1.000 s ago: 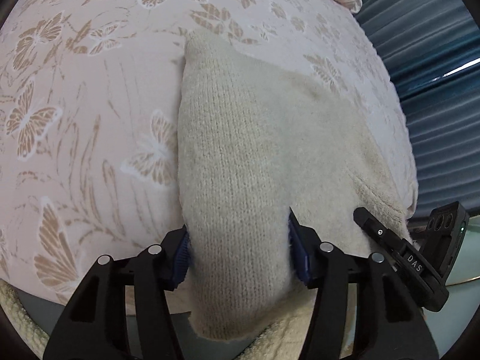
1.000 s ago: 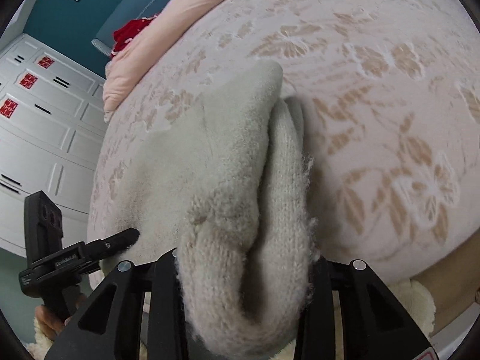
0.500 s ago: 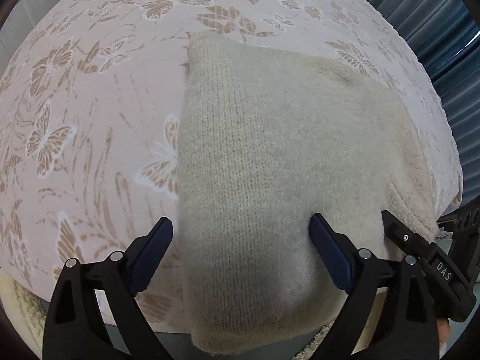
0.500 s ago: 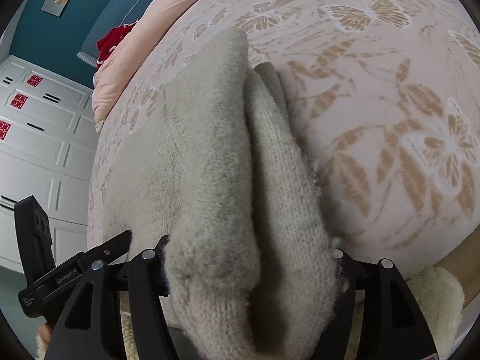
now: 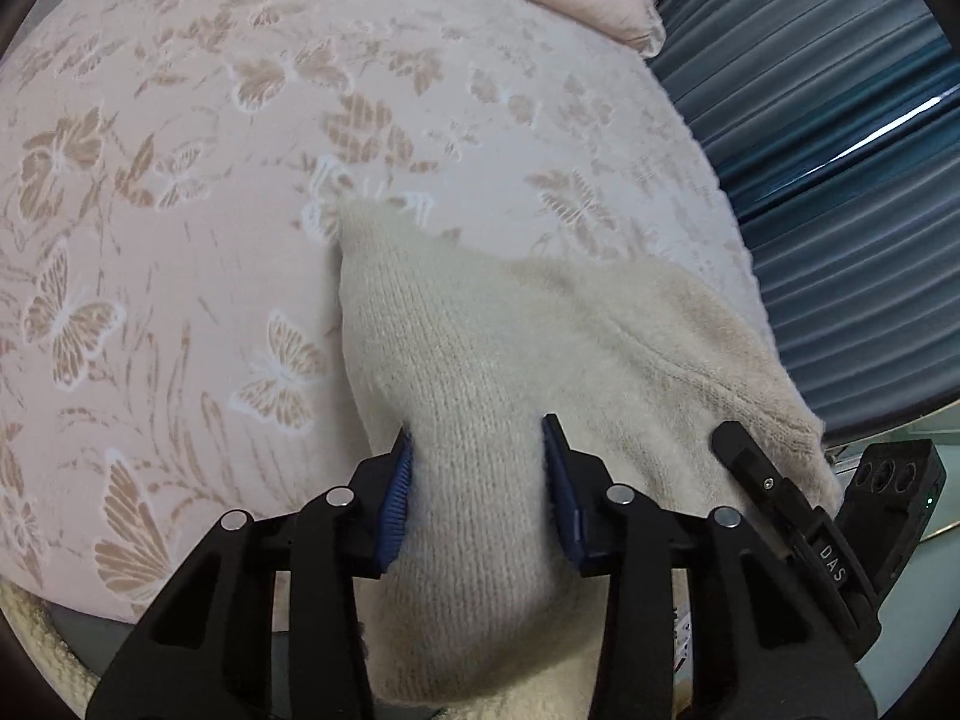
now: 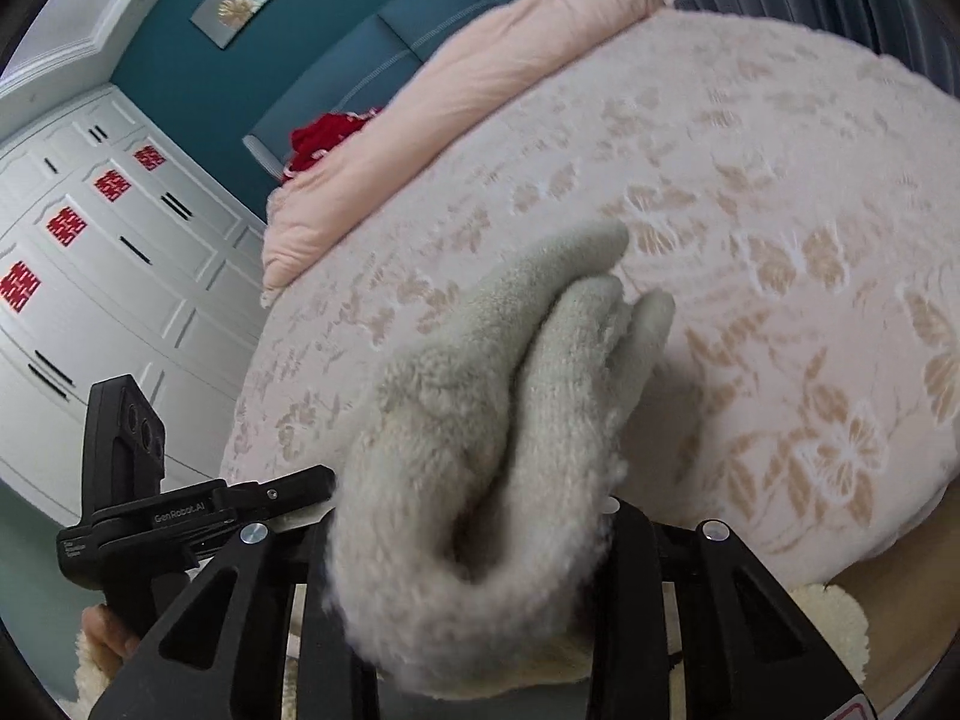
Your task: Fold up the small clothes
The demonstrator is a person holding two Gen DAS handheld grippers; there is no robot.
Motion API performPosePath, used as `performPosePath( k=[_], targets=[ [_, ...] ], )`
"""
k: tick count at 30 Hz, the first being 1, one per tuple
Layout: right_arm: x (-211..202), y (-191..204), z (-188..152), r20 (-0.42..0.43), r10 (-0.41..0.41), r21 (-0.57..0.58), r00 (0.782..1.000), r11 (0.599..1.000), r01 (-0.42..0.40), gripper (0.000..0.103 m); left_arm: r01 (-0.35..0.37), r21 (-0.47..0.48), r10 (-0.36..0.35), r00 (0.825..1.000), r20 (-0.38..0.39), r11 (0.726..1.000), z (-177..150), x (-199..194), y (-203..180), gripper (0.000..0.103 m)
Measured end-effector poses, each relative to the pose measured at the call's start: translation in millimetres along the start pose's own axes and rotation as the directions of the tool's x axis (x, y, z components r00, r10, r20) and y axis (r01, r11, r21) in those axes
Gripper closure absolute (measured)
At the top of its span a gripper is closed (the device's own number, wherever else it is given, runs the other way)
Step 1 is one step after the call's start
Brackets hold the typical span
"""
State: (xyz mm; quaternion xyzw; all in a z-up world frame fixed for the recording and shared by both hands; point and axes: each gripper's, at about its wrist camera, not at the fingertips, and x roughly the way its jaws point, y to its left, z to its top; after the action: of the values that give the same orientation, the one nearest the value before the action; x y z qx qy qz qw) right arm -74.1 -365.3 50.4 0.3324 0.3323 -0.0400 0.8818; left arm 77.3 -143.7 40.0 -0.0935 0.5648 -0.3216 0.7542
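Note:
A cream knitted garment (image 5: 540, 360) lies at the near edge of a pink bed with a butterfly pattern (image 5: 180, 210). My left gripper (image 5: 477, 480) is shut on its near left corner, blue pads pressing the knit from both sides. My right gripper (image 6: 468, 534) is shut on a bunched fold of the same garment (image 6: 510, 408), which hides its fingertips. The garment's near end is lifted in both grippers while its far part rests on the bed. The right gripper's body shows at the right of the left wrist view (image 5: 798, 516); the left gripper's body shows at the left of the right wrist view (image 6: 180, 510).
A pink folded duvet (image 6: 480, 90) lies along the head of the bed, with a red item (image 6: 324, 138) beside it. White wardrobe doors (image 6: 90, 276) stand to the left, blue-grey curtains (image 5: 840, 180) to the right. A cream fleece (image 6: 828, 624) lies below the bed's near edge.
The left gripper opened wide half a second ago and has shut again on the garment's corner. Both grippers have pulled back and risen, drawing the garment toward the bed's near edge.

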Motion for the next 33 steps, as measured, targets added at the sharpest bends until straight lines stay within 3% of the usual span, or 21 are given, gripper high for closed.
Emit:
performPosePath(
  k=[3,5,6,7,10,11,12,13,15,17,19,21,24,26,28,29,30,31,32,33],
  targets=[
    [-44.7,40.5,21.3,0.106,0.049,-0.078,0.993,0.996,-0.041,0.073,0.070,0.083,-0.081,0.988,0.129,0.994,10.7,-64.1,-25.3,0.075],
    [-72.7,72.1,31.7,0.174,0.091,-0.147,0.981,0.987,-0.065,0.074,0.158,0.172,-0.193,0.958,0.212,0.972,15.9,-113.7,-44.8,0.090],
    [-83.1,88.4,35.1,0.195,0.122,-0.183,0.973,0.979,-0.086,0.075,0.159,0.212,-0.211,0.946,0.248,0.964,18.2,-137.0,-56.1,0.086],
    [-88.4,104.0,37.5,0.203,0.136,-0.211,0.970,0.973,-0.092,0.075,0.117,0.244,-0.189,0.937,0.295,0.963,20.2,-157.8,-66.9,0.086],
    [-77.7,147.6,36.4,0.204,0.019,-0.319,0.979,0.947,0.048,0.076,0.003,0.276,-0.116,0.911,0.395,0.961,23.3,-194.8,-72.0,0.080],
    [-66.9,146.6,35.2,0.186,-0.016,-0.312,0.982,0.947,0.074,0.076,-0.030,0.248,-0.077,0.907,0.413,0.968,23.1,-197.3,-61.6,0.062],
    [-55.4,138.6,33.3,0.152,-0.042,-0.289,0.987,0.954,0.085,0.077,-0.047,0.209,-0.044,0.909,0.414,0.977,22.4,-195.2,-45.4,0.040],
    [-43.4,126.4,30.1,0.122,-0.081,-0.269,0.989,0.957,0.111,0.077,-0.057,0.164,-0.012,0.919,0.394,0.985,20.4,-187.7,-25.1,0.033],
    [-28.8,99.0,20.4,0.070,-0.149,-0.227,0.986,0.960,0.161,0.078,-0.088,0.067,0.062,0.946,0.320,0.994,7.9,-158.9,22.1,0.031],
    [-20.0,65.4,13.1,0.006,-0.153,-0.135,0.988,0.979,0.152,0.078,-0.101,-0.051,0.109,0.972,0.206,0.994,-13.3,-122.2,71.4,0.031],
    [-19.2,53.0,8.0,-0.005,-0.174,-0.124,0.985,0.977,0.172,0.078,-0.048,-0.194,0.071,0.991,0.114,0.980,-41.8,-89.5,115.2,0.031],
    [-23.3,59.6,8.4,0.002,-0.179,-0.150,0.984,0.973,0.177,0.078,0.007,-0.302,0.010,0.999,0.053,0.953,-66.7,-65.8,143.7,0.032],
    [-23.5,91.2,14.6,0.007,-0.136,-0.203,0.991,0.970,0.135,0.078,0.029,-0.346,-0.025,1.000,0.018,0.938,-85.5,-51.5,157.7,0.032],
    [-20.6,121.9,20.0,0.010,-0.076,-0.234,0.997,0.969,0.076,0.078,0.102,-0.352,-0.099,0.995,0.027,0.930,-89.5,-50.5,157.6,0.030],
    [-21.9,151.8,24.5,0.020,-0.001,-0.257,1.000,0.966,0.006,0.078,0.242,-0.390,-0.234,0.970,0.068,0.888,-91.1,-45.8,158.0,0.010],
    [-23.6,164.1,26.9,0.025,0.040,-0.254,0.999,0.967,-0.032,0.078,0.325,-0.411,-0.315,0.944,0.094,0.852,-92.0,-39.4,160.7,0.005],
    [-26.7,174.6,29.9,0.028,0.085,-0.243,0.996,0.967,-0.076,0.078,0.371,-0.440,-0.365,0.926,0.102,0.818,-93.0,-32.1,161.9,0.005],
    [-30.3,183.5,32.9,0.032,0.127,-0.229,0.991,0.966,-0.116,0.078,0.431,-0.476,-0.427,0.896,0.122,0.767,-93.6,-23.3,163.7,0.005],
    [-33.8,190.7,36.0,0.033,0.165,-0.212,0.986,0.965,-0.155,0.078,0.528,-0.520,-0.517,0.837,0.182,0.672,-98.6,-17.1,170.2,0.005],
    [-36.7,197.5,37.6,0.033,0.198,-0.193,0.980,0.963,-0.188,0.078,0.630,-0.556,-0.601,0.753,0.267,0.543,-104.2,-14.9,175.9,0.005]
  ],
)
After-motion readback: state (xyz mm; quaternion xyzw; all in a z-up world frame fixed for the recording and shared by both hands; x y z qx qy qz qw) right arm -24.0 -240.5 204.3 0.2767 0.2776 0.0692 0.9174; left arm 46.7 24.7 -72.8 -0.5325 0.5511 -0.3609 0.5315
